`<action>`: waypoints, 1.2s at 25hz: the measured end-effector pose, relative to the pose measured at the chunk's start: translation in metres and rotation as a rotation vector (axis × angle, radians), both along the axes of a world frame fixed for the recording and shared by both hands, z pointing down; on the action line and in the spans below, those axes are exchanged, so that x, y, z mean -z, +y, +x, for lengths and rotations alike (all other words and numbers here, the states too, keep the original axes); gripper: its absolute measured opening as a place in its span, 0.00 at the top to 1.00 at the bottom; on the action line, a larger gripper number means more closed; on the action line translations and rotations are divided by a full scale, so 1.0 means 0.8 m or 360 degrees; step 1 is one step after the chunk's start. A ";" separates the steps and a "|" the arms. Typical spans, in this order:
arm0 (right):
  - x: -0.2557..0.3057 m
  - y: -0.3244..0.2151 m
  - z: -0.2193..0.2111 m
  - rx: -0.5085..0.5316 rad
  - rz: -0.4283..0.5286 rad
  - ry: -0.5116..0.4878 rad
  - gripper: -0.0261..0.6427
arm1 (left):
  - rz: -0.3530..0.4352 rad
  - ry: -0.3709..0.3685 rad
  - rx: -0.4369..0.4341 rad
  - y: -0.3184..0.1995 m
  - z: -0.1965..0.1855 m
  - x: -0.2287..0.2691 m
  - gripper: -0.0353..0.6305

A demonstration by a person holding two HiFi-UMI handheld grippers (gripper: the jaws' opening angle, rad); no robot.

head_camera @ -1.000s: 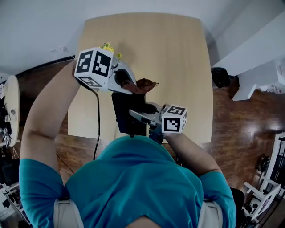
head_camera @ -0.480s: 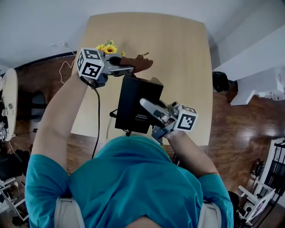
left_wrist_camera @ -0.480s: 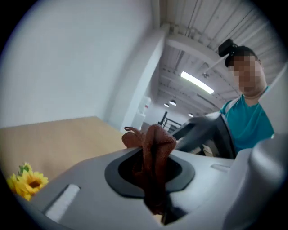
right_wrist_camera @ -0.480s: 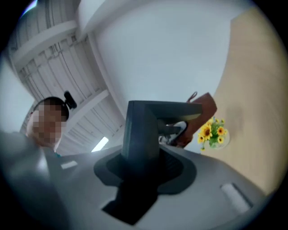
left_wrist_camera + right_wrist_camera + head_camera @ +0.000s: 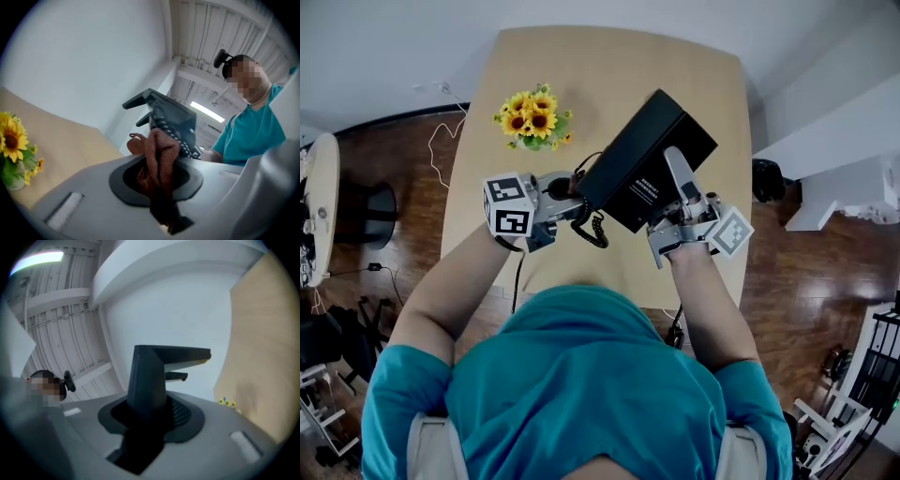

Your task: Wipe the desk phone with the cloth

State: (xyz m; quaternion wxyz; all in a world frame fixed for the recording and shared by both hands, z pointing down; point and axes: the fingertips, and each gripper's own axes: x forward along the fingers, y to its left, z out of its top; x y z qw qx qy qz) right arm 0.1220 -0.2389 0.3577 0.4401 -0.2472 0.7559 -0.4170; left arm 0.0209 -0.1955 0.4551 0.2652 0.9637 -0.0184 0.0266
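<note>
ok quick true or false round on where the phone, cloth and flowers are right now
1. The right gripper is shut on the desk phone. True.
2. The desk phone lies flat on the table. False: it is held up off the table, tilted.
3. The left gripper grips a brown cloth. True.
4. The sunflowers stand beside the right gripper. False: they stand near the table's left edge in the head view, beyond the left gripper.
</note>
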 end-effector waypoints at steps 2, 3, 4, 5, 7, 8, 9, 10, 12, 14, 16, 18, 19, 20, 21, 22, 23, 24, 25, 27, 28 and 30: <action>-0.001 -0.007 0.002 -0.0035 -0.0017 -0.0010 0.73 | 0.0001 0.0037 -0.0004 0.018 0.015 0.007 0.85; -0.002 -0.010 0.002 -0.0050 -0.0030 -0.0015 0.73 | 0.0001 0.0050 -0.0006 0.025 0.021 0.009 0.85; -0.004 -0.013 0.004 -0.0067 -0.0043 -0.0019 0.73 | 0.0000 0.0057 -0.0004 0.031 0.026 0.012 0.85; -0.005 -0.015 0.006 -0.0087 -0.0053 -0.0023 0.73 | -0.0002 0.0058 0.0003 0.037 0.029 0.013 0.85; -0.007 -0.017 0.011 -0.0123 -0.0064 -0.0039 0.72 | -0.0021 0.0055 0.0023 0.046 0.033 0.016 0.85; -0.007 -0.017 0.012 -0.0137 -0.0064 -0.0044 0.73 | -0.0033 0.0055 0.0028 0.051 0.034 0.016 0.85; -0.007 -0.017 0.014 -0.0148 -0.0063 -0.0045 0.73 | -0.0041 0.0054 0.0024 0.057 0.035 0.016 0.85; -0.008 -0.017 0.015 -0.0157 -0.0062 -0.0042 0.73 | -0.0041 0.0053 0.0008 0.064 0.037 0.015 0.85; -0.011 -0.017 0.018 -0.0172 -0.0067 -0.0033 0.73 | -0.0031 0.0051 -0.0035 0.078 0.039 0.011 0.85; -0.017 -0.018 0.021 -0.0192 -0.0080 -0.0020 0.72 | -0.0019 0.0056 -0.0076 0.094 0.040 0.010 0.85; -0.026 -0.019 0.025 -0.0208 -0.0101 -0.0004 0.73 | 0.0019 0.0070 -0.0157 0.116 0.043 0.014 0.85; -0.035 -0.020 0.027 -0.0216 -0.0127 0.0010 0.73 | 0.0083 0.0069 -0.0261 0.140 0.045 0.017 0.85; -0.040 -0.021 0.029 -0.0219 -0.0138 0.0015 0.73 | 0.0104 0.0041 -0.0293 0.147 0.042 0.012 0.85; -0.044 -0.021 0.030 -0.0221 -0.0145 0.0021 0.73 | 0.0110 -0.0013 -0.0308 0.150 0.035 0.001 0.85; -0.048 -0.022 0.031 -0.0221 -0.0151 0.0033 0.73 | 0.0100 -0.0088 -0.0303 0.148 0.023 -0.017 0.85; -0.051 -0.022 0.032 -0.0215 -0.0156 0.0051 0.73 | 0.0077 -0.0169 -0.0276 0.145 0.008 -0.038 0.85; -0.055 -0.021 0.031 -0.0203 -0.0162 0.0072 0.73 | 0.0043 -0.0240 -0.0228 0.140 -0.011 -0.058 0.85; -0.058 -0.019 0.029 -0.0186 -0.0166 0.0095 0.73 | 0.0000 -0.0290 -0.0162 0.136 -0.032 -0.075 0.85; -0.062 -0.017 0.027 -0.0166 -0.0171 0.0121 0.73 | -0.0049 -0.0315 -0.0083 0.131 -0.052 -0.086 0.85; -0.071 -0.012 0.020 -0.0126 -0.0185 0.0182 0.73 | -0.0126 -0.0314 0.0097 0.120 -0.092 -0.091 0.85; -0.076 -0.009 0.016 -0.0107 -0.0197 0.0214 0.72 | -0.0130 -0.0313 0.0188 0.111 -0.111 -0.087 0.85; -0.087 -0.005 0.006 -0.0073 -0.0225 0.0256 0.73 | -0.0057 -0.0345 0.0363 0.084 -0.149 -0.074 0.85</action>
